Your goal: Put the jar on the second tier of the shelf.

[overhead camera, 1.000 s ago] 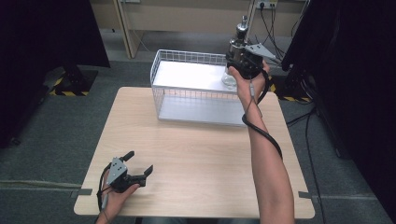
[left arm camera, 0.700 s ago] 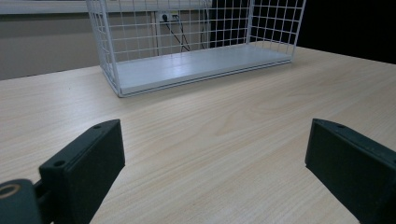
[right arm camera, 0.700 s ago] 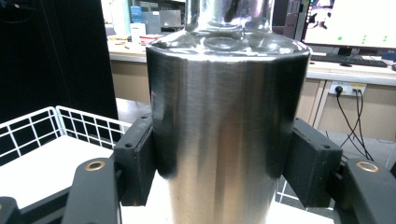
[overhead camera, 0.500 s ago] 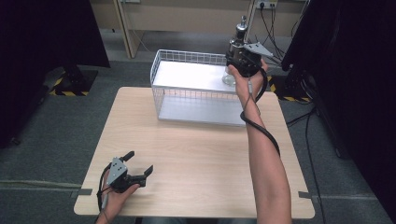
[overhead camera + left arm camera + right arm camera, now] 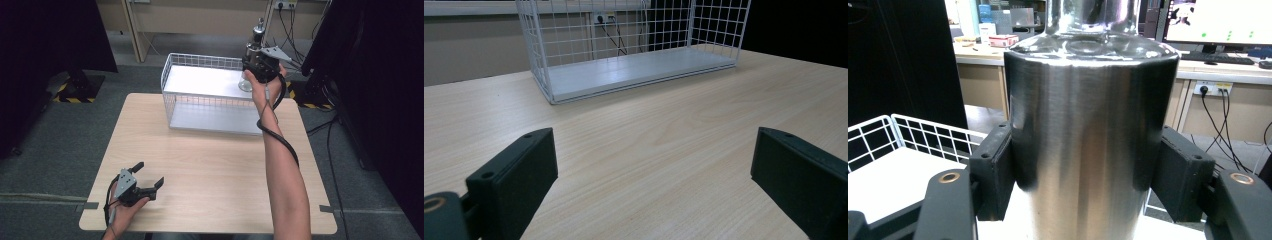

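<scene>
A brushed-steel bottle (image 5: pixel 1088 125) with a clear top stands upright between the jaws of my right gripper (image 5: pixel 1087 170), and both pads press on its sides. In the high view my right gripper (image 5: pixel 255 62) holds it in the air over the far right corner of the white wire basket (image 5: pixel 200 56); the bottle's lower end (image 5: pixel 245 85) pokes out below the hand. My left gripper (image 5: pixel 148 174) rests at the table's near left, open, with bare wood between its jaws (image 5: pixel 656 175).
The wooden table (image 5: pixel 215 165) carries the basket (image 5: pixel 544 65) at its far edge; the basket has a flat white floor. Cables and wall sockets lie behind the table, and dark partitions stand on both sides.
</scene>
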`<move>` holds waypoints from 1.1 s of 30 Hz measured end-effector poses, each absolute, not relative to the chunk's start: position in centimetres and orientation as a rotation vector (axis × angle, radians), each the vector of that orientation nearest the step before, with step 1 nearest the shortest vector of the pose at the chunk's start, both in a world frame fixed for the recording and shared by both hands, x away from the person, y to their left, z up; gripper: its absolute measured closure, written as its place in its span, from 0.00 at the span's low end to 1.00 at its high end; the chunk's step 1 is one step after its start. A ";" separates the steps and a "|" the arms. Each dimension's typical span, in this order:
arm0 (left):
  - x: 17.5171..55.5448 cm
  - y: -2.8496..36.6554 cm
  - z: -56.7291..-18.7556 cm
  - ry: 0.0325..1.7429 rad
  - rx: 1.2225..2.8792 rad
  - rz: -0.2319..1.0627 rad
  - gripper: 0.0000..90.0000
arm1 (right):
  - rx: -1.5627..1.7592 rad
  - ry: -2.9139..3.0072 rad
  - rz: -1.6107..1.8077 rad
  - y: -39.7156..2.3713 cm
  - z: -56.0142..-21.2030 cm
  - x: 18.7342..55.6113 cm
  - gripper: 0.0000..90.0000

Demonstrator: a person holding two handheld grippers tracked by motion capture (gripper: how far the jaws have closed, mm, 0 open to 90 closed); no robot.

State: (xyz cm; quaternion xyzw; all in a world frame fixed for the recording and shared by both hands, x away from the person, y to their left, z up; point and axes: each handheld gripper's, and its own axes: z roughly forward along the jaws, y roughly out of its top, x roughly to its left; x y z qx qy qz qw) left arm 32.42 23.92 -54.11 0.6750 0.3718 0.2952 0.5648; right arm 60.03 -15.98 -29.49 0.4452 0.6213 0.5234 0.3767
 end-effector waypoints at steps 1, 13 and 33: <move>32.4 23.9 -54.1 0.874 1.588 0.695 0.05 | 1.139 1.585 1.339 -15.9 -29.5 60.0 0.39; 32.4 23.9 -54.1 0.874 1.589 0.695 0.05 | 1.162 1.586 1.381 -15.8 -28.7 59.2 0.15; 32.4 23.8 -54.1 0.876 1.595 0.700 0.05 | 1.156 1.613 1.417 -17.3 -29.3 56.7 0.07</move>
